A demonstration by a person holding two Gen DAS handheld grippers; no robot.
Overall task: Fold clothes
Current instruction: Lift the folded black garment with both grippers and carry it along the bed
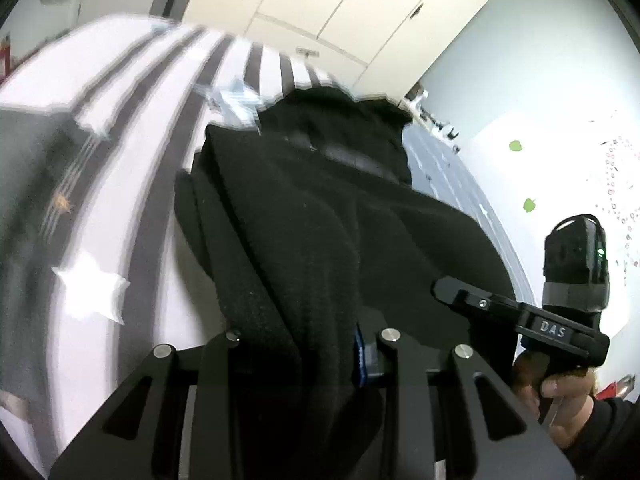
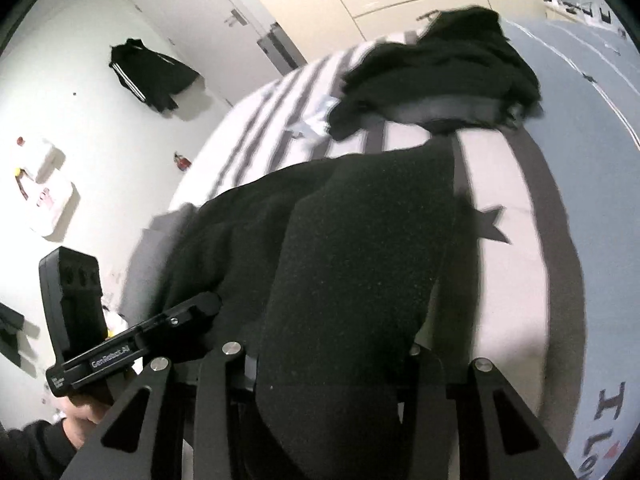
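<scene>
Black fleece garment (image 1: 320, 240) held up over the bed (image 1: 120, 184), its far end trailing down toward a heap of dark clothing (image 2: 440, 76) further up the covers.

Left claw (image 1: 308, 344): clamped on a bunched fold of the garment; fabric fills the gap between its fingers and spills forward, and a blue tag shows at the inner edge of one finger.

Right claw (image 2: 332, 348): likewise gripping a thick roll of the same black fabric, which hides the pads.

Each wrist view catches the other claw off to the side, gripped by a hand (image 1: 560, 396) in a dark sleeve.

Bed cover: white with grey stripes and star shapes (image 2: 490, 224). Cream wardrobe doors (image 1: 360, 4) behind. Dark jacket (image 2: 150, 76) hangs on the white wall. Heavy motion blur on the bedding.
</scene>
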